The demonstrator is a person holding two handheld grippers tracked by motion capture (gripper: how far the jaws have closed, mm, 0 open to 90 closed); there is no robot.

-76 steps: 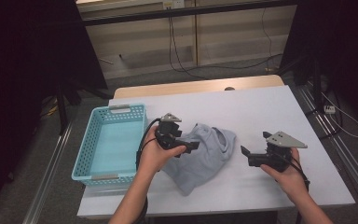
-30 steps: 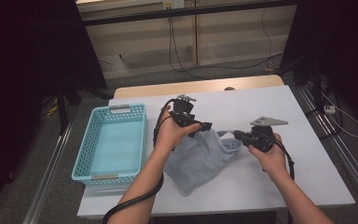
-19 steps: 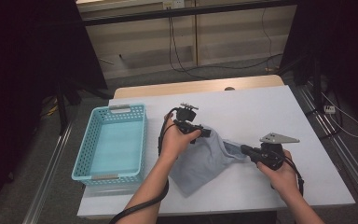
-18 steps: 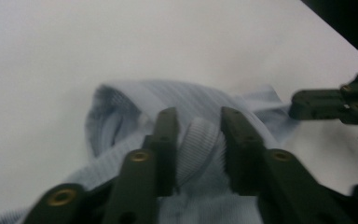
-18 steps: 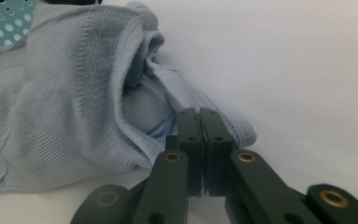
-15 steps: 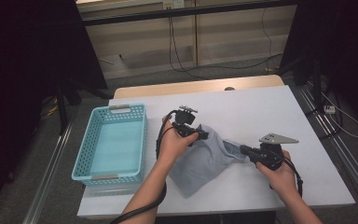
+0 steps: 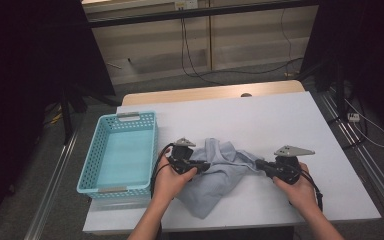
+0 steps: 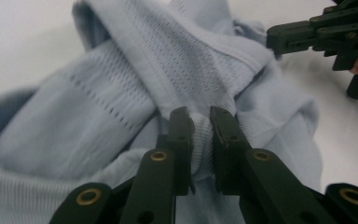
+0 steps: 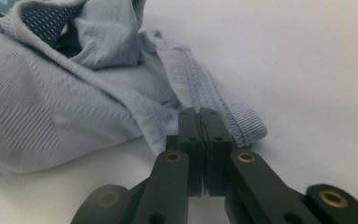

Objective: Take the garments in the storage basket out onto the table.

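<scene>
A pale blue mesh garment (image 7: 220, 172) lies crumpled on the white table (image 7: 260, 115), stretched between my two grippers. My left gripper (image 7: 205, 165) is at its left side. In the left gripper view its jaws have just been closing and are shut (image 8: 200, 114) on a bunched fold of the garment (image 8: 168, 60). My right gripper (image 7: 258, 164) holds the garment's right end. In the right gripper view the jaws (image 9: 199, 114) are pressed together on the ribbed hem of the garment (image 9: 51, 112). The right gripper (image 8: 307, 35) also appears far off in the left gripper view.
A light blue plastic basket (image 7: 95, 165) with nothing in it stands at the table's left, close to my left hand. Bare tabletop extends behind the garment and to its right. The table's near edge is just beneath both forearms.
My left gripper has come down and toward the near edge, and its jaws have shut on a fold of the garment. The right gripper has shifted slightly nearer and lower, still gripping the hem.
</scene>
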